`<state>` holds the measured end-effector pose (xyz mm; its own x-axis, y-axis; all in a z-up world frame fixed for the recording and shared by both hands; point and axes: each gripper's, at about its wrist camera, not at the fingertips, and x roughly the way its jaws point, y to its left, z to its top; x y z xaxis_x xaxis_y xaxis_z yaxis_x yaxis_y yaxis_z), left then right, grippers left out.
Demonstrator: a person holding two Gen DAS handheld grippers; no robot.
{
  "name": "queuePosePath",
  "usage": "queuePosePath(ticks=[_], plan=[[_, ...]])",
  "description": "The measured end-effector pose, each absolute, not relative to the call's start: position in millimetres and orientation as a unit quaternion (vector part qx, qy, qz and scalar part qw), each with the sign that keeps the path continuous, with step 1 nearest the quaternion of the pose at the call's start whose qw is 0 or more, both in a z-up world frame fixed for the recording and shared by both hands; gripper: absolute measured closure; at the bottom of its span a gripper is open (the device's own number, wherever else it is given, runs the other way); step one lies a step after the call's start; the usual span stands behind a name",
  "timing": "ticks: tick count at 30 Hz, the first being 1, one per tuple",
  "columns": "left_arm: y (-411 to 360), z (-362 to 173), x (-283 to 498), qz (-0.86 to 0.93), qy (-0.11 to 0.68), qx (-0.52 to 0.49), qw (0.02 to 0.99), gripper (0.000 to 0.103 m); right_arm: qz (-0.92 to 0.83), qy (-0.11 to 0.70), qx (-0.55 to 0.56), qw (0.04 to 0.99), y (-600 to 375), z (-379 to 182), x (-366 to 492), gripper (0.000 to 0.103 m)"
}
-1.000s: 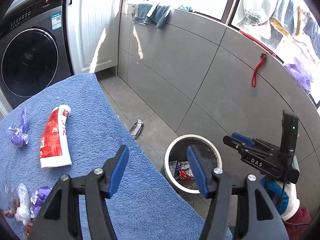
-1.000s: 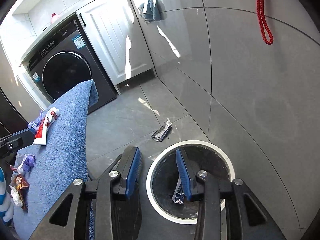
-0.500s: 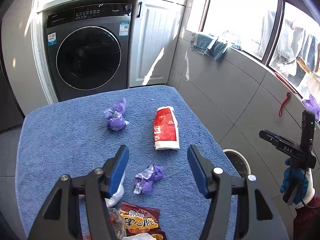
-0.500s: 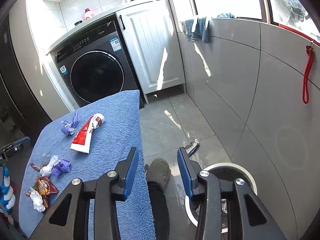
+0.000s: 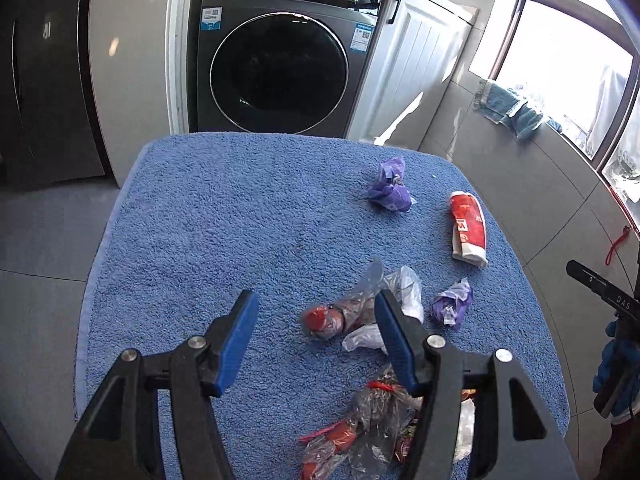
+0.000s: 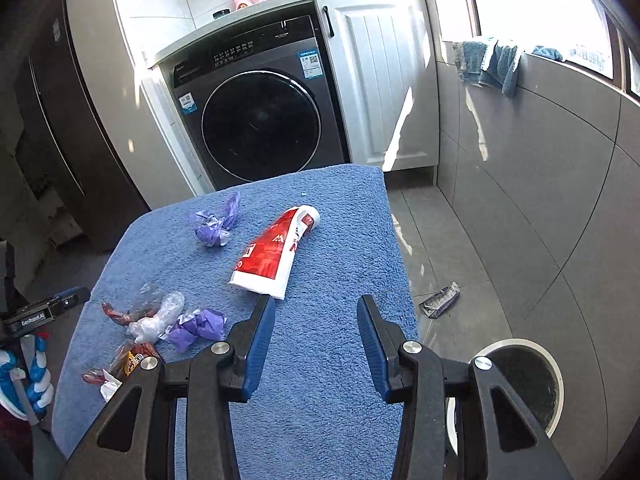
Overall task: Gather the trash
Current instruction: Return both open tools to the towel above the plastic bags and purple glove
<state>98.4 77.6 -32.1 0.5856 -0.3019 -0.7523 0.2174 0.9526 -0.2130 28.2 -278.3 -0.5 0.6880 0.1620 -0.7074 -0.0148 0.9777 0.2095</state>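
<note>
While both grippers' jaws hung open and empty above the desk (image 5: 192, 216), the light, crinkly wrappers (image 5: 360, 312) near its right edge looked best pinched at their bunched middles.

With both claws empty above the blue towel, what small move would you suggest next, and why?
Probably ease the right claw forward and down onto the red-and-white tube. It lies just ahead of the opening jaws, apart from the other litter, nothing is between them yet, and the bin stands close at the right.
</note>
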Motion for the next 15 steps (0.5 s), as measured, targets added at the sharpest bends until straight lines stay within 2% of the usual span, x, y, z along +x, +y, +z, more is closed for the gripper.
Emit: queuePosePath(ticks=[13,15], plan=[[71,-79,118,-0.189,0.473,-0.093,0.856,0.046,0.128,0.457,0.067,0.878,-192,-47,75,0.058],[69,-84,122,-0.197,0.477,-0.092,0.852,0.057,0.134,0.465,0.064,0.873,-183,-54,82,0.057]])
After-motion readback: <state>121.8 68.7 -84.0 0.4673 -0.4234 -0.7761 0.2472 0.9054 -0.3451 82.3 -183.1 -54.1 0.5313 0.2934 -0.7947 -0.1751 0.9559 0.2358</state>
